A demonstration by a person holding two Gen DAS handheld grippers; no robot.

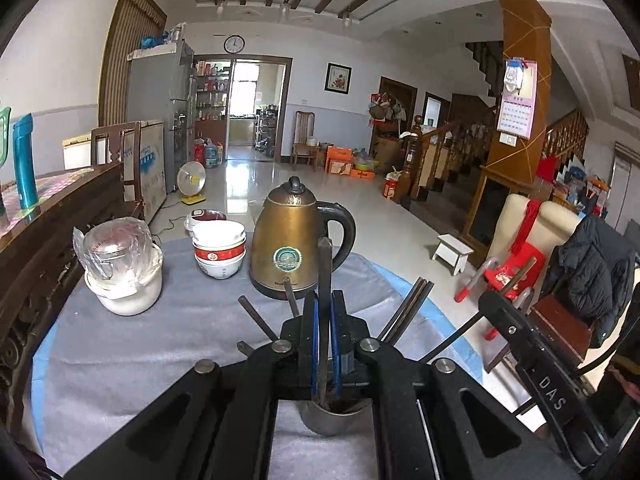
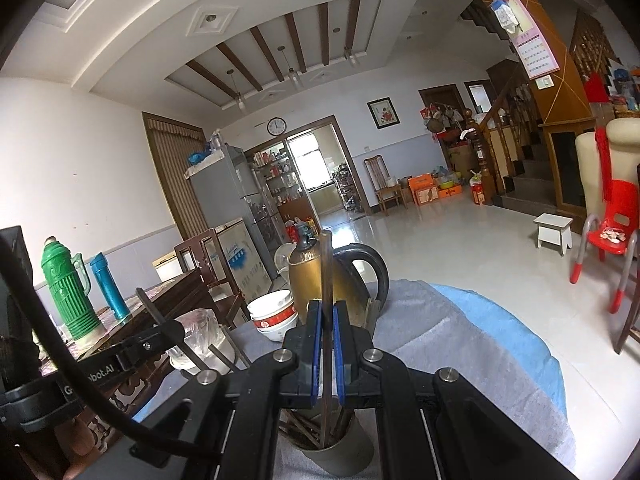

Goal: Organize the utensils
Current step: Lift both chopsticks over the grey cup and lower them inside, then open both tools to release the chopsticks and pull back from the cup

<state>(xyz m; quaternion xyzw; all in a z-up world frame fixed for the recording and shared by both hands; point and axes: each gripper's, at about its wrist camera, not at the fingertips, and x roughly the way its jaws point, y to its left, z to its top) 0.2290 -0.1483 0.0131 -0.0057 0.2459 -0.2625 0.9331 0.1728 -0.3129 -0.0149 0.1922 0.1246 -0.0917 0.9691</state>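
Dark wooden chopstick point(image 1: 325, 280), upright, pinched between the left gripper's point(image 1: 325, 344) blue pads; lower end in a round steel cup point(image 1: 326, 418) at the tabletop's near edge. Right gripper point(image 2: 327, 344) pinches another dark chopstick point(image 2: 327, 272), probably over the same cup point(image 2: 340, 454). Brass-coloured electric kettle point(image 1: 292, 240) behind, stacked red-and-white bowls point(image 1: 219, 248) beside it.

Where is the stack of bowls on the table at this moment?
In the left wrist view the stack of bowls stands on the grey cloth, left of the golden kettle and right of the plastic-wrapped white pot.
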